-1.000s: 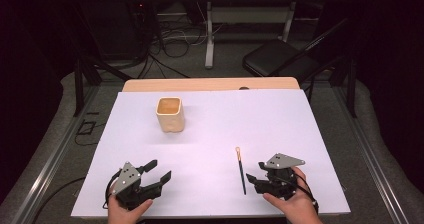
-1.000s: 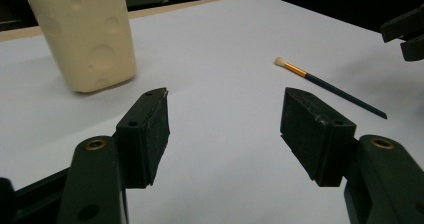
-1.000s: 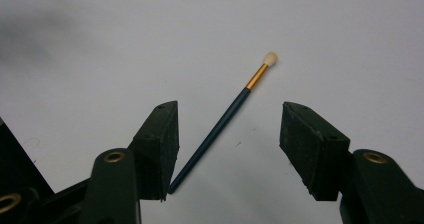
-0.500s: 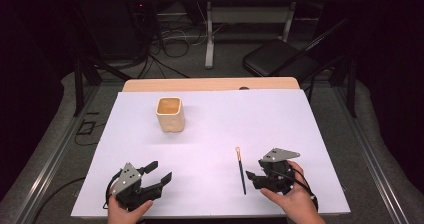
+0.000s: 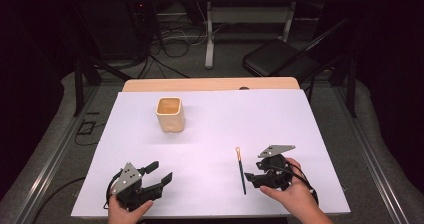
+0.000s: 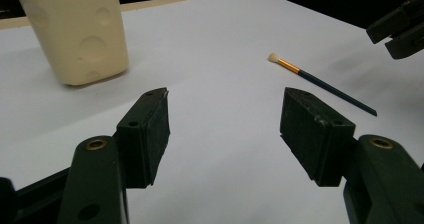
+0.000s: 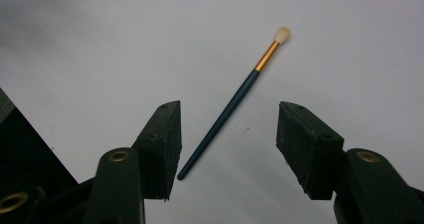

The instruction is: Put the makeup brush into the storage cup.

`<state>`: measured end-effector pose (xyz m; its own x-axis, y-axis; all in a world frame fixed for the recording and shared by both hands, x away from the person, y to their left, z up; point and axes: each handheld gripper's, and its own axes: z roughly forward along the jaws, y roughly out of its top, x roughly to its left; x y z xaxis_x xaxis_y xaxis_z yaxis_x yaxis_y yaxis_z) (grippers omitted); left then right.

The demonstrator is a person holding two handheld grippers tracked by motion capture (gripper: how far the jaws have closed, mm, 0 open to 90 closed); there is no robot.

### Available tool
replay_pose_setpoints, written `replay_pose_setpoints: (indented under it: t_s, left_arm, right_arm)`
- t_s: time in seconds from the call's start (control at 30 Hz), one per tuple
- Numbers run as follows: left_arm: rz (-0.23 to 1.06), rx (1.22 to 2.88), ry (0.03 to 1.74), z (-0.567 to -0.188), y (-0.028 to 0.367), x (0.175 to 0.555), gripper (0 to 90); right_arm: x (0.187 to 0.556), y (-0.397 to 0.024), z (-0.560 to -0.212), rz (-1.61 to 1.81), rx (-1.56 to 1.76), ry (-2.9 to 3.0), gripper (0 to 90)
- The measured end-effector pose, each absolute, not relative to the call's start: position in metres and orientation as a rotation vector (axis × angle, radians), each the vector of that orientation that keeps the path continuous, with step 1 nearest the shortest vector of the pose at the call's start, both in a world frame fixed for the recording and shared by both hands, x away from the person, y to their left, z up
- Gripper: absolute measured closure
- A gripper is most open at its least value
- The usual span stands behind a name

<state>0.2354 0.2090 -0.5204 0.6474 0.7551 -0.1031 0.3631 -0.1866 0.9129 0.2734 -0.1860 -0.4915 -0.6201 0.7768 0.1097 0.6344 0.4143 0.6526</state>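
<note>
The right gripper has edged closer to the paintbrush lying on the white table sheet. A second ago it sat a little off to the brush's right; now its tips stand just beside the dark handle, near the brush's lower half. Its jaws have just been closing a little, though they remain wide apart. In the right gripper view the handle end of the paintbrush lies between the two jaws, touched by neither pad, with the pale bristle tip pointing away from the gripper. The hand holding it has shifted slightly toward the brush as well.
</note>
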Motion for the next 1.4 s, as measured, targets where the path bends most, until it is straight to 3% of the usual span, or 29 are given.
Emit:
replay_pose_setpoints:
  t_s: [1.4]
  left_arm:
    - [0.441,1.795,0.910,-0.522,0.209,0.236,36.8]
  right_arm:
    - [0.295,-0.166,-0.500,0.664,1.264,2.692,45.4]
